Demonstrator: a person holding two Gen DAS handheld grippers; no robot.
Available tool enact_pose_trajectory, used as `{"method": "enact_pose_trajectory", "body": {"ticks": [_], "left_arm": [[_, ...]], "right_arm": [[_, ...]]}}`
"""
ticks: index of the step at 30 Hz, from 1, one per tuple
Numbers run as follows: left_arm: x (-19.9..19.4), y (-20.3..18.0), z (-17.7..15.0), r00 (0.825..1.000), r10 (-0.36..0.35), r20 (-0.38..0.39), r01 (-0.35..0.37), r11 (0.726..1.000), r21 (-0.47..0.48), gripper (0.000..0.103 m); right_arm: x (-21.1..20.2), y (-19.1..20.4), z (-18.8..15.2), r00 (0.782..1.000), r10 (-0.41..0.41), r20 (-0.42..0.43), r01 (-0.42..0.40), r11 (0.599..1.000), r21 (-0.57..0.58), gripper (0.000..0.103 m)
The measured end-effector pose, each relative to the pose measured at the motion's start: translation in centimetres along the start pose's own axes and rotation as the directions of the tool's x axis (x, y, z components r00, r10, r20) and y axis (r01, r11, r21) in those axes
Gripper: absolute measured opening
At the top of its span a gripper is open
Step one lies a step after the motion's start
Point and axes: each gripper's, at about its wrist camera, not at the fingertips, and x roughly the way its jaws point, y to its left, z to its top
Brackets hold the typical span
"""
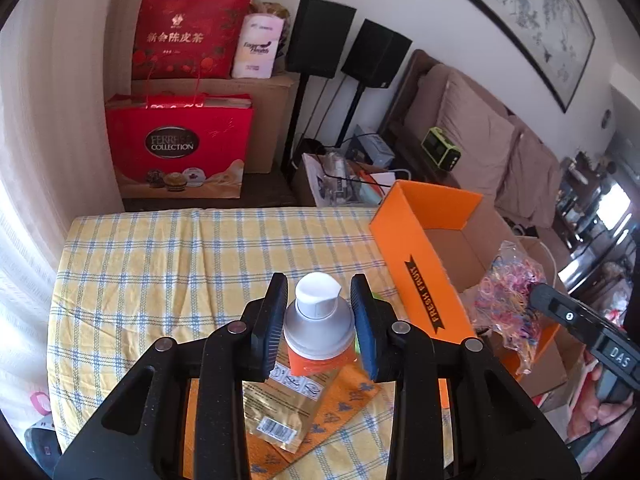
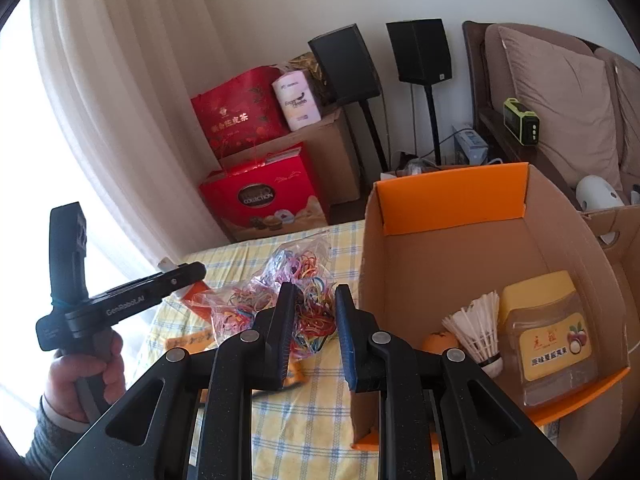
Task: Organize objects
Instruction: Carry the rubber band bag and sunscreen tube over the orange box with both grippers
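Note:
My left gripper is shut on an orange bottle with a silver shoulder and white cap, held above the checked tablecloth. My right gripper is shut on a clear bag of coloured rubber bands, held just left of the orange cardboard box. The bag and the box also show in the left wrist view, at the right. Inside the box lie a shuttlecock, a yellow-lidded jar and an orange ball.
A gold foil packet and orange patterned paper lie on the cloth under the bottle. Red gift bags, cardboard boxes and two black speakers stand behind the table. A sofa runs along the right.

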Motion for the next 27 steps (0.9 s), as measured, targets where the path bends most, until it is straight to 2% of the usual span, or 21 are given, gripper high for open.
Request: {"method": "enact_pose_trajectory", "body": {"ticks": [5, 10, 13, 20, 27], "left_arm": [[-1.4, -3.3, 0.5, 0.997, -0.08, 0.017, 0.079, 0.996, 0.041, 0.03], [-2.3, -7.2, 1.0, 0.984, -0.177, 0.009, 0.176, 0.98, 0.088, 0.03], [-2.3, -9.9, 1.0, 0.978, -0.208, -0.003, 0.206, 0.97, 0.127, 0.03], [-0.6, -15.3, 1.4, 0.978, -0.209, -0.028, 0.21, 0.956, 0.207, 0.03], [2.7, -17.7, 1.7, 0.983, -0.173, -0.068, 0.184, 0.956, 0.228, 0.03]], "right_arm": [[-1.6, -2.0, -0.1, 0.999, -0.037, 0.018, 0.037, 0.999, 0.03, 0.02], [-2.8, -4.3, -0.6, 0.996, -0.086, 0.026, 0.085, 0.995, 0.053, 0.02], [-3.3, -5.7, -1.0, 0.994, -0.106, 0.028, 0.104, 0.992, 0.073, 0.02], [-3.9, -8.7, -2.1, 0.987, -0.161, 0.019, 0.158, 0.981, 0.109, 0.02], [-3.7, -10.9, -3.0, 0.983, -0.183, -0.001, 0.181, 0.974, 0.135, 0.02]]}}
